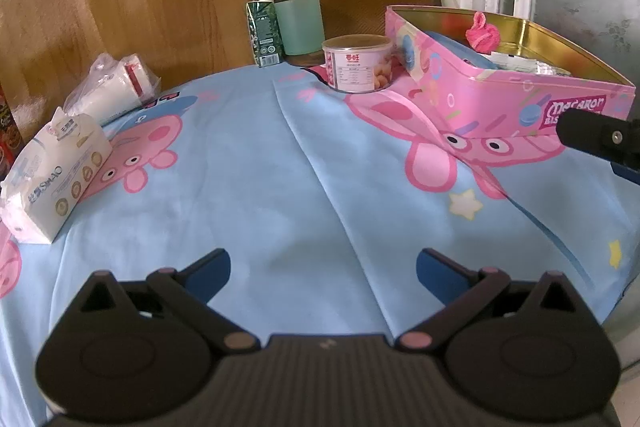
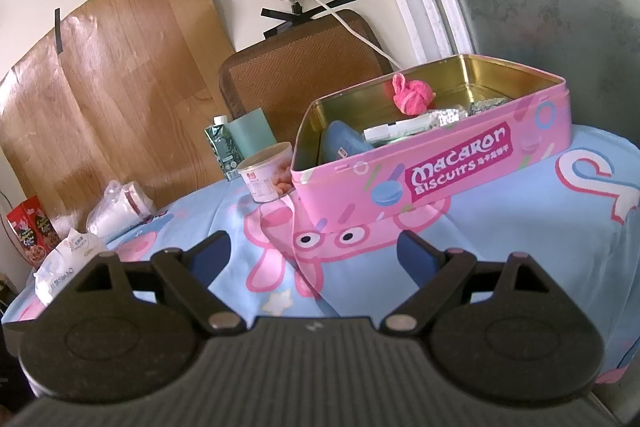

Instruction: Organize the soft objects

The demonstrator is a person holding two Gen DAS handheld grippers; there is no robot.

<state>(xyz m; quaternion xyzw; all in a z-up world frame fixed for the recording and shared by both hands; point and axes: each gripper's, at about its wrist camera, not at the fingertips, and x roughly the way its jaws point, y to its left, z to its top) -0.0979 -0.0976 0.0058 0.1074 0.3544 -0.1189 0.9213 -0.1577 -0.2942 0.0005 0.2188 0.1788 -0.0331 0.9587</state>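
Left gripper (image 1: 323,269): sat at the bottom of the left wrist view, jaws spread wide with nothing between them, over bare blue cloth.
Right gripper (image 2: 314,253): filled the bottom of the right wrist view, jaws likewise wide apart and empty, pointed toward the tin.
Cloth (image 1: 304,163): a blue cartoon-pig sheet covered the table; the middle stretch held nothing.
Tissue pack (image 1: 52,171): lay at the left edge of the left wrist view, well apart from the tin.
Plastic bag (image 1: 116,87): lay just behind the tissue pack, with something white and soft-looking inside.
Tin (image 2: 440,171): pink, lid off, stood right of centre in the right wrist view.
Pink cloth (image 2: 412,97): a bunched soft piece already rested inside the tin, toward its far wall, above a blue pouch (image 2: 346,143) and some white packets.
Tub (image 1: 357,63): stood touching the tin's left corner.
Carton (image 1: 264,31): stood at the far table edge, beside a green cup.
Progress: the tin seemed partly filled; the tissue pack and bag probably remained to be put away, though whether they belonged there could not be told.
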